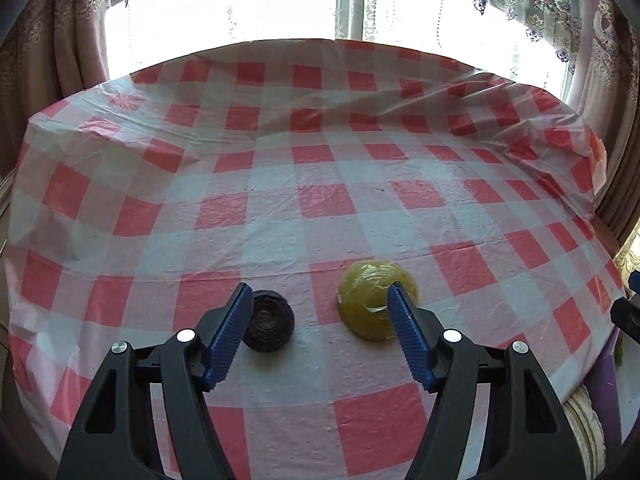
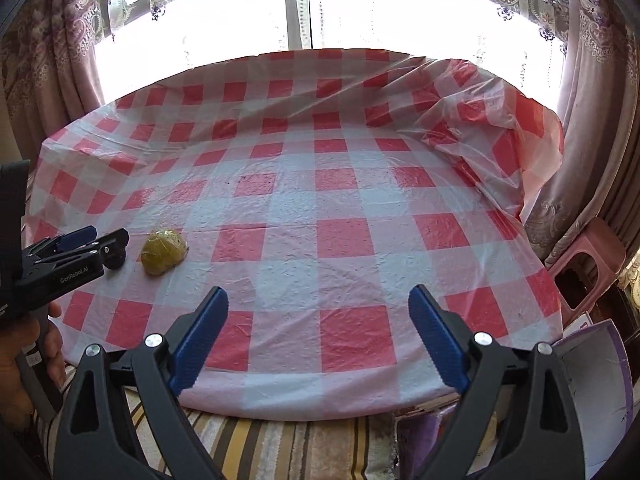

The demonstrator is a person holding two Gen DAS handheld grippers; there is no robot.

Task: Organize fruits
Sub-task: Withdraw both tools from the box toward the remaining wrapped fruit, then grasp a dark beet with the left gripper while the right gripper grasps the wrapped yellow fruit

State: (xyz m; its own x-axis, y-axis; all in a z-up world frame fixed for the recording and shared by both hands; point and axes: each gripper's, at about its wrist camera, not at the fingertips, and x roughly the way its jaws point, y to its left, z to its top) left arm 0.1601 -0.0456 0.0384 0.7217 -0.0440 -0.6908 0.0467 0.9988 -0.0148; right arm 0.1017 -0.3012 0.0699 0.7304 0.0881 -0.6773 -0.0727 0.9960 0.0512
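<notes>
We held the left gripper (image 1: 320,300) with fingers spread above the wrapped yellow fruit (image 1: 374,300) and dark round fruit (image 1: 268,326) at lower centre of the counter (image 1: 280,208); the right gripper (image 2: 318,304) also gaped empty; the slick wrap risked slipping

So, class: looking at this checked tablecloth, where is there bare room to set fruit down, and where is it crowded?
Free: the whole far stretch of the tablecloth toward the window, and the near right part ahead of the right gripper. Crowded: the near left, where the wrapped yellow-green fruit and dark round object sit apart, with the left gripper open over them.
</notes>
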